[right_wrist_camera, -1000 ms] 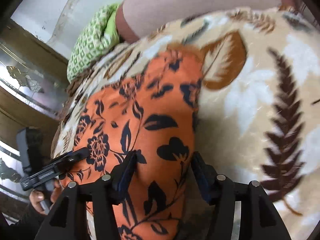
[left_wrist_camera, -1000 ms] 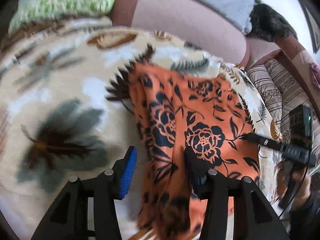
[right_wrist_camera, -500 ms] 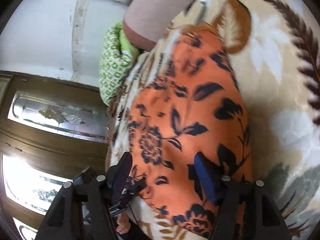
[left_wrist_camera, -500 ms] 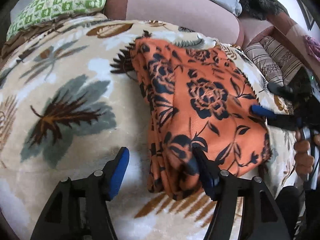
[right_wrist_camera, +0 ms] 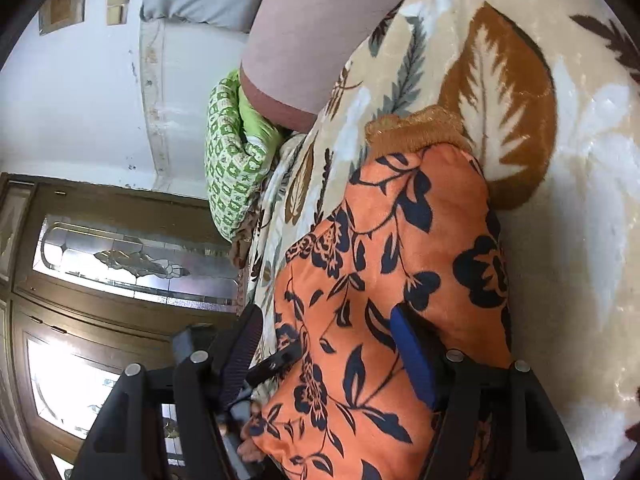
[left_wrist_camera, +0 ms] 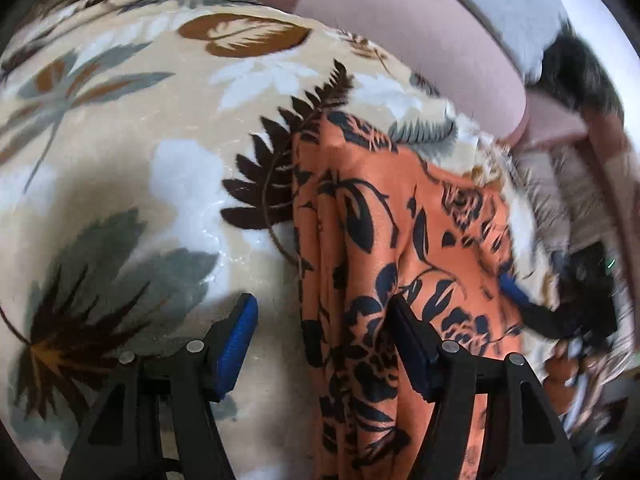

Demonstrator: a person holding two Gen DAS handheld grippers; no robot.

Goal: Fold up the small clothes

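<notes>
Left gripper point(left_wrist_camera: 322, 344), jaws spread astride folded edge of orange floral garment point(left_wrist_camera: 384, 248); right gripper point(right_wrist_camera: 326, 354) likewise spread over garment point(right_wrist_camera: 404, 264). Garment lying folded on leaf-print blanket point(left_wrist_camera: 132, 168), presumably positioned for next fold.

text: none readable | labels: none | brands: none | numbers: none

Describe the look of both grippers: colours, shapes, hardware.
Left gripper: two black angular plastic fingers with triangular cut-outs, silver round bolt heads, and ribbed blue pads on the inner faces. Right gripper: the same black build and silver bolts, with a blue pad showing on one finger. No cables or sleeves are visible.
</notes>
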